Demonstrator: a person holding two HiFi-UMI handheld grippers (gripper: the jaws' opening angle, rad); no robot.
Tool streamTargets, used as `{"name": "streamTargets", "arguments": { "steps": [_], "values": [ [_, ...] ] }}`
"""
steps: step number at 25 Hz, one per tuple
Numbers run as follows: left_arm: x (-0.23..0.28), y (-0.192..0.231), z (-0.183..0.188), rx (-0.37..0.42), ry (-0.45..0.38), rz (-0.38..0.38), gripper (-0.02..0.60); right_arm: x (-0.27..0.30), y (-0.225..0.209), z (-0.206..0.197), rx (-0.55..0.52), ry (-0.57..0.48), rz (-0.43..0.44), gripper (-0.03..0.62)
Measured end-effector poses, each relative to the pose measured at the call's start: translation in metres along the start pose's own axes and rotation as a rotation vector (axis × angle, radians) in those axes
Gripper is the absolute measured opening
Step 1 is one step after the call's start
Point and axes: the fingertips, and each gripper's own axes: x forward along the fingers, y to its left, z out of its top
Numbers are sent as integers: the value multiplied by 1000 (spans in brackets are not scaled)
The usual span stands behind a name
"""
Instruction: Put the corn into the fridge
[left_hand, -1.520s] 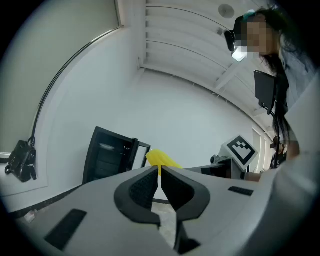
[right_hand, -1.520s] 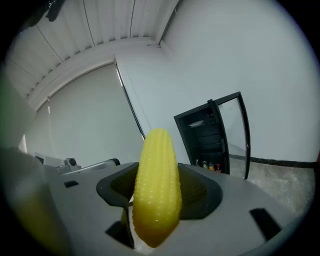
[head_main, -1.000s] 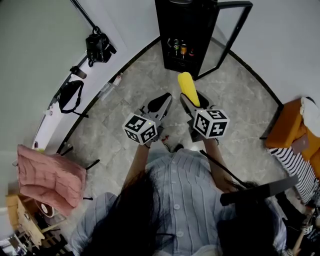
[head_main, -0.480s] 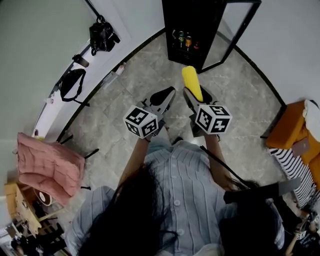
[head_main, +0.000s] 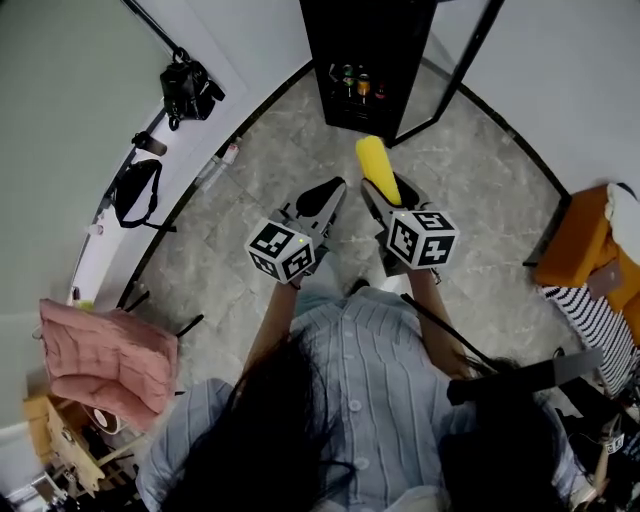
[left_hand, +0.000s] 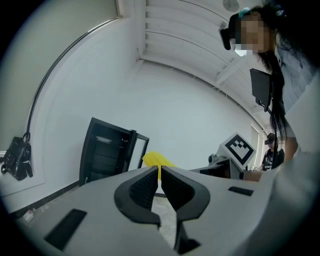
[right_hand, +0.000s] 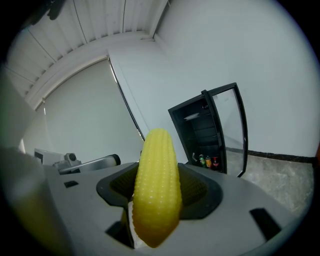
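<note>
Right hand-held gripper (head_main: 388, 200) was clamped on the corn (head_main: 373, 166), which stuck out yellow from between its jaws, tip pointing toward the black fridge (head_main: 380, 40); the fridge stood ahead on the stone floor (head_main: 240, 240), well apart from the corn, with its glass door (right_hand: 227, 130) swung open and small cans (head_main: 352, 82) on a low shelf. Left hand-held gripper (head_main: 322, 200) hung just beside the right one; its jaws were almost together, only a thin slit between them, and held nothing.
</note>
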Motion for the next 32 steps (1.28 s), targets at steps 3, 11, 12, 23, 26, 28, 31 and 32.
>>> {"name": "streamTargets", "arguments": {
  "steps": [3, 11, 12, 23, 26, 28, 31, 32],
  "values": [
    [13, 21, 3, -4, 2, -11, 8, 19, -11, 6, 10, 8, -19, 248],
    [39, 98, 25, -11, 18, -35, 8, 86, -21, 35, 47, 6, -62, 249],
    [43, 108, 28, -11, 22, -40, 8, 95, -22, 38, 49, 9, -67, 249],
    [77, 187, 50, 0, 55, -129, 8, 179, -24, 64, 85, 29, -117, 248],
    [85, 207, 54, 1, 58, -144, 8, 197, -27, 70, 92, 26, -133, 249],
    [88, 220, 58, 1, 57, -149, 8, 207, -27, 72, 95, 26, -143, 248],
    [90, 239, 62, -2, 56, -156, 8, 221, -24, 72, 96, 31, -155, 248],
    [91, 245, 63, -4, 56, -159, 8, 226, -23, 73, 96, 33, -159, 247]
  ]
}}
